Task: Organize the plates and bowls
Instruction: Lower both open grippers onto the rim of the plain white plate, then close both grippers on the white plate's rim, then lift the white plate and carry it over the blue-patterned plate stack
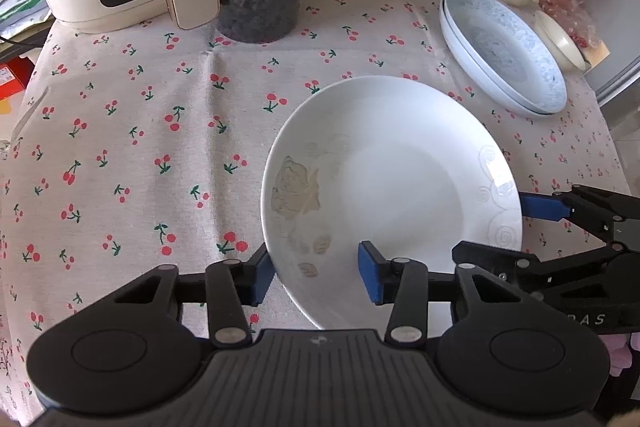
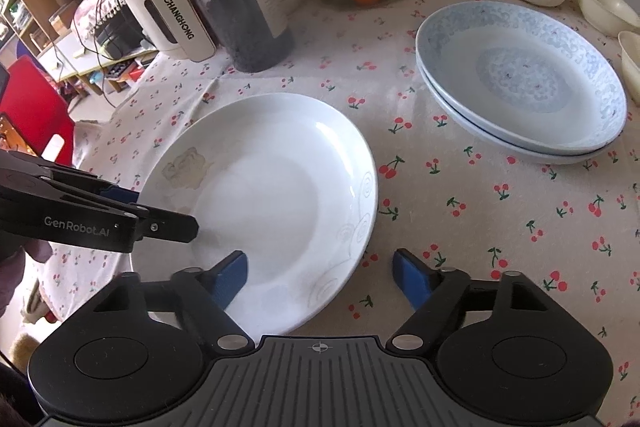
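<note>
Straddling opposite rims of white plate [image 1: 392, 195]: left gripper [image 1: 316, 277] narrow, right gripper [image 2: 320, 281] wide, neither pressing; bare tablecloth [image 1: 140, 147] around; faint grey pattern.

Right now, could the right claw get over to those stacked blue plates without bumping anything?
Probably yes. The right claw straddles the white plate's rim, and only bare tablecloth lies between it and the blue plates.
</note>
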### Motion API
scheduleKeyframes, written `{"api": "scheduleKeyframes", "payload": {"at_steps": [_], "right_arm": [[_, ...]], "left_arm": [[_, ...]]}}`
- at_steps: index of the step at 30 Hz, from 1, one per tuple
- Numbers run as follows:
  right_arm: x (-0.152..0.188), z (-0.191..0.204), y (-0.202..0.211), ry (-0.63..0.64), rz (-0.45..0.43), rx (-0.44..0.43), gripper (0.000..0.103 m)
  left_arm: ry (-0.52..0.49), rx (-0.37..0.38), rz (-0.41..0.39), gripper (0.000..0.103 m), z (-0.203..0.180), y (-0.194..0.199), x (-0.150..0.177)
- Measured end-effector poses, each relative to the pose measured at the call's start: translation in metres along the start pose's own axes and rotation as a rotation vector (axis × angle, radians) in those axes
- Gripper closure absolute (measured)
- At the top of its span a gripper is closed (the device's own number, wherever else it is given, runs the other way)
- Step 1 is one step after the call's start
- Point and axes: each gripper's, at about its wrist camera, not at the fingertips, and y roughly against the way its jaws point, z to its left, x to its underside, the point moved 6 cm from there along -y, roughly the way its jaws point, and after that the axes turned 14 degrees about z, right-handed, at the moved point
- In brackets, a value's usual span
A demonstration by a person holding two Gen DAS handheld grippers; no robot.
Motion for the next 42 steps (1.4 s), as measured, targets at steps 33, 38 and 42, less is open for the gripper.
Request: {"api": "scheduleKeyframes", "payload": {"at_steps": [33, 38, 42], "right_arm": [[-0.018, -0.030, 0.039, -0.059, -0.140, 0.025, 0.079], [-0.022, -0.038, 0.047, -0.075, -0.159, 0.019, 0.079], [-0.024, -0.045, 0.054, -0.090, -0.175, 0.017, 0.079]], "left_arm": [[-0.013, 0.005, -0.139, 0.076, -0.018, 0.023, -0.023], [-0.015, 0.018, -0.154, 0.076, -0.024, 0.027, -0.025], [-0.002, 0.029, -0.161, 0.076, -0.030, 0.028, -0.028]]}}
